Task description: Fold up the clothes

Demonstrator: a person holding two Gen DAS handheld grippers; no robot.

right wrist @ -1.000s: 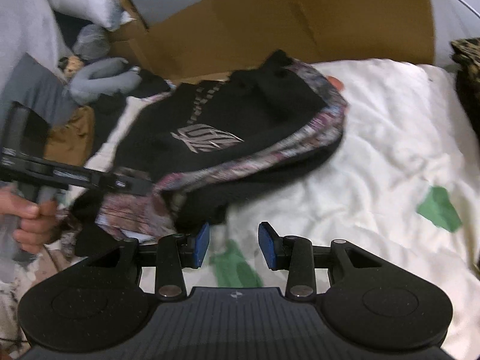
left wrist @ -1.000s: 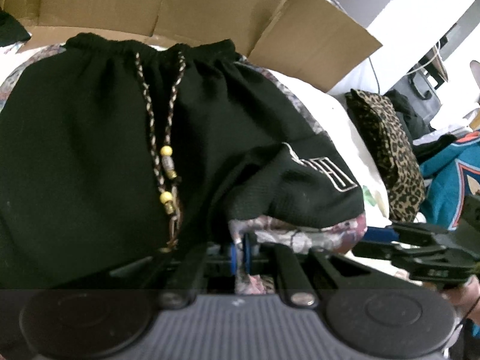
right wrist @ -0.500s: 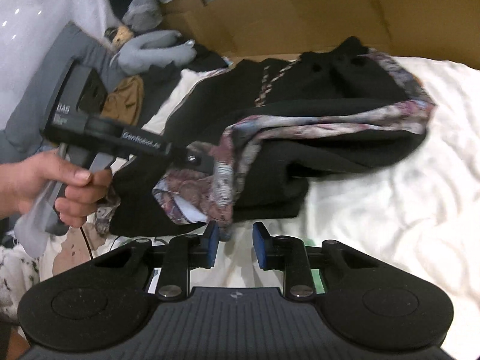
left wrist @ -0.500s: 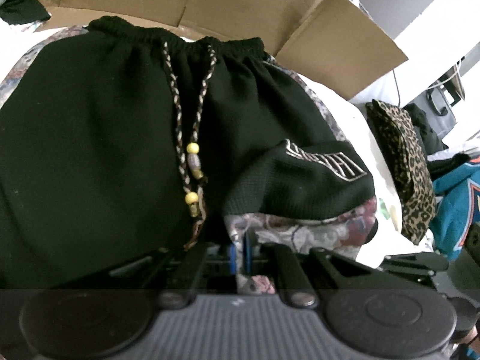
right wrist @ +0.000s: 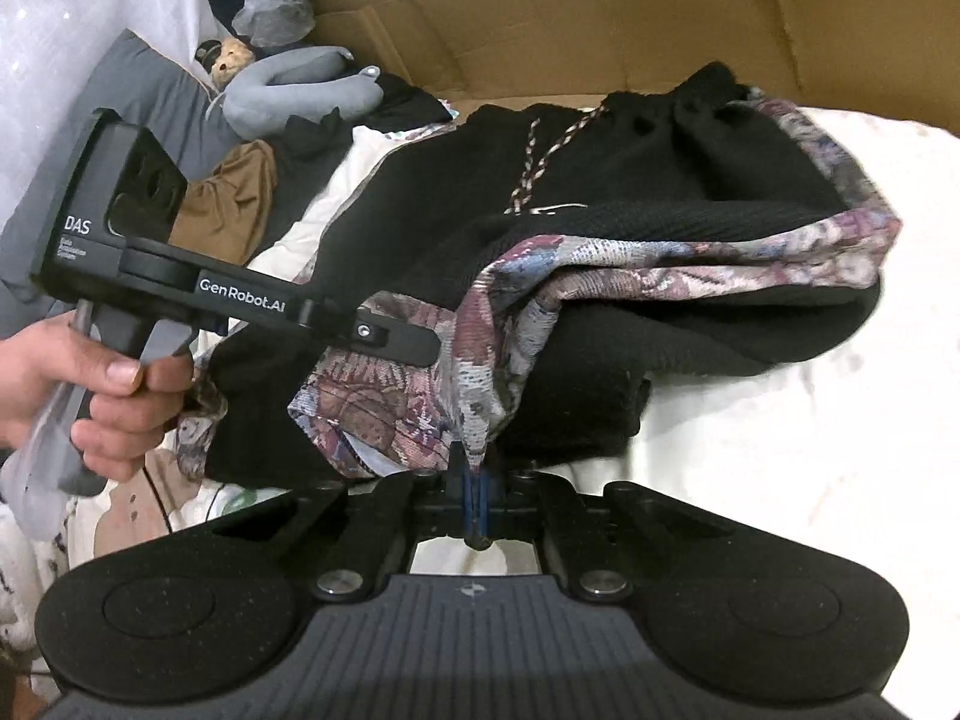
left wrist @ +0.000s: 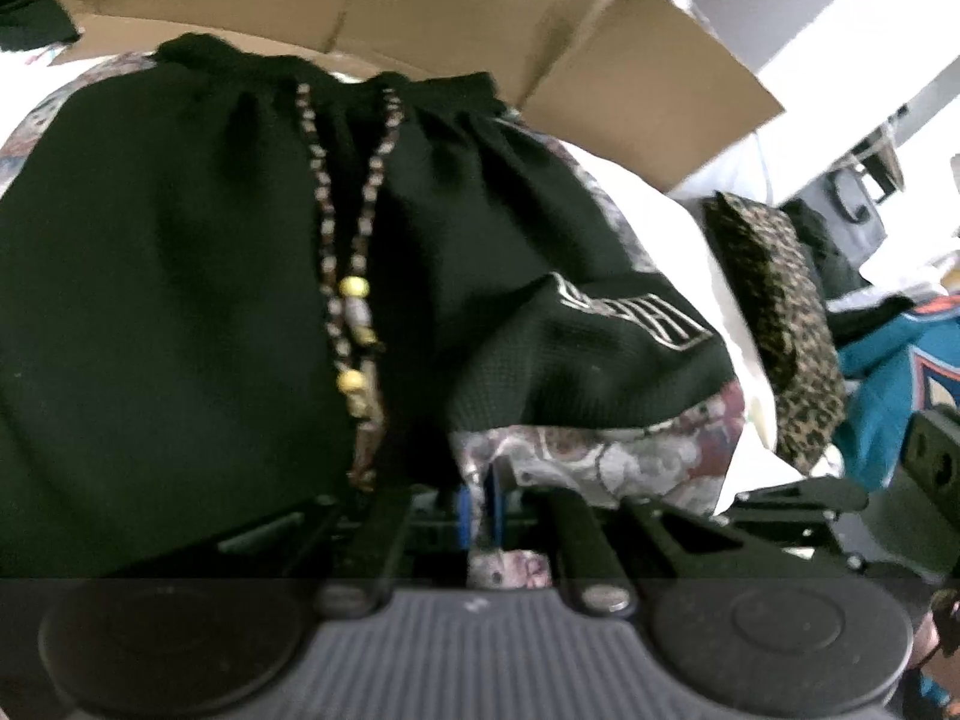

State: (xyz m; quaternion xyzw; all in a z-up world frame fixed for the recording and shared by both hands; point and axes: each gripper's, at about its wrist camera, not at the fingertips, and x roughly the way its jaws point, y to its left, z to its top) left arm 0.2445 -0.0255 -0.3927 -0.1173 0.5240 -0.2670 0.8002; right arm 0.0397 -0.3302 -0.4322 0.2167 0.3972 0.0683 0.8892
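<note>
Black drawstring shorts [left wrist: 198, 312] half-folded on bed [right wrist: 780, 432]: left tongs [left wrist: 480, 507] and right tongs [right wrist: 477, 495] both pinch patterned hem at 6 o'clock; final fold, smoothing remain.

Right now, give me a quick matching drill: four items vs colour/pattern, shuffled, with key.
Items:
1. shorts
2. shorts hem trim
3. cardboard box
4. cushion

Colour/pattern:
A. plain brown
B. leopard print
C. black
D. purple-grey woven pattern

Pairs: 1-C, 2-D, 3-A, 4-B
</note>
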